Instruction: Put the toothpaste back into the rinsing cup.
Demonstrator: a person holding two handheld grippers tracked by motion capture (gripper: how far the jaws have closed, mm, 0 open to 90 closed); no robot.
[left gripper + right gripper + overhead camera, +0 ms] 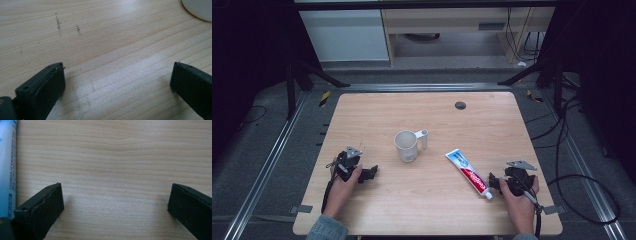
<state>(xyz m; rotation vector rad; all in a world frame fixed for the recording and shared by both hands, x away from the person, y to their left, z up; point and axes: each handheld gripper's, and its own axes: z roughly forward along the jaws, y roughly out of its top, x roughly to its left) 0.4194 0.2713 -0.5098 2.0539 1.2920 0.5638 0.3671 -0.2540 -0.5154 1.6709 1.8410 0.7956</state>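
— While your hands rest at the near edge of the worktop, how do your tongs stand?

— Your left tongs lie low at the near left with the jaws spread wide; in the left gripper view you have bare wood between them and nothing held. Your right tongs sit at the near right, jaws just as wide and empty, as the right gripper view shows.

— And the things you have near them?

— Your toothpaste tube lies flat and slanted just left of your right tongs, cap end nearest you and close to the tongs; I cannot tell whether they touch. Farther off, near the middle, your white cup stands upright, handle to the right. At the far side sits a small dark round fitting.
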